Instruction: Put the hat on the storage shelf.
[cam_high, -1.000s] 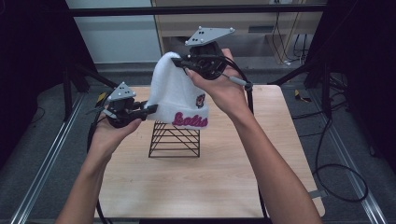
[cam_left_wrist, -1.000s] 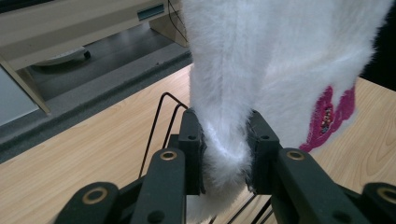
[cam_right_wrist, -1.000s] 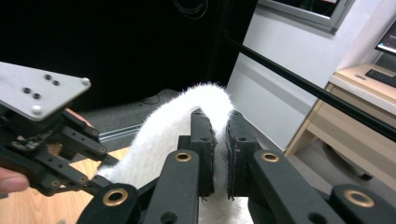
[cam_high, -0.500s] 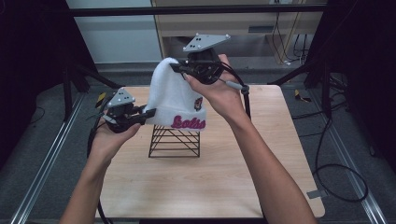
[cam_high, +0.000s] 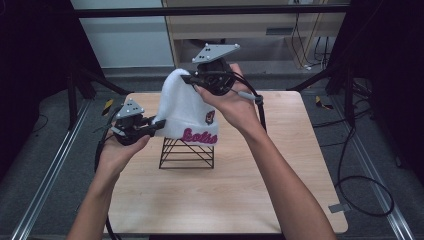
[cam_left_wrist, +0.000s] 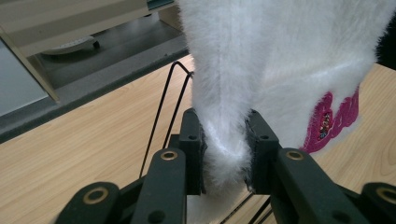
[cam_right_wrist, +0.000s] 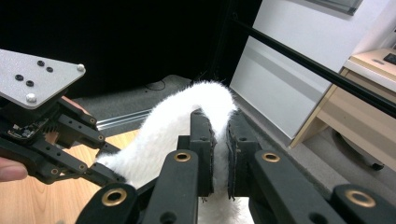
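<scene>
A white fuzzy beanie (cam_high: 184, 111) with pink lettering hangs above a black wire rack (cam_high: 187, 153) at the table's middle. My left gripper (cam_high: 158, 124) is shut on the hat's lower left edge, and the fabric bunches between its jaws in the left gripper view (cam_left_wrist: 223, 149). My right gripper (cam_high: 188, 79) is shut on the beanie's top; in the right gripper view the white fur (cam_right_wrist: 173, 126) is pinched between its jaws (cam_right_wrist: 219, 140). The left gripper (cam_right_wrist: 100, 173) also shows there at the left, holding the hat's rim.
The wooden table (cam_high: 280, 190) has bare surface in front of and right of the rack. Black frame bars (cam_high: 210, 11) cross behind, with a wooden cabinet (cam_high: 260, 25) beyond. Cables (cam_high: 355, 180) lie on the floor to the right.
Both grippers have lifted the beanie a little higher and slightly away from the rack. Both stay shut on it.
</scene>
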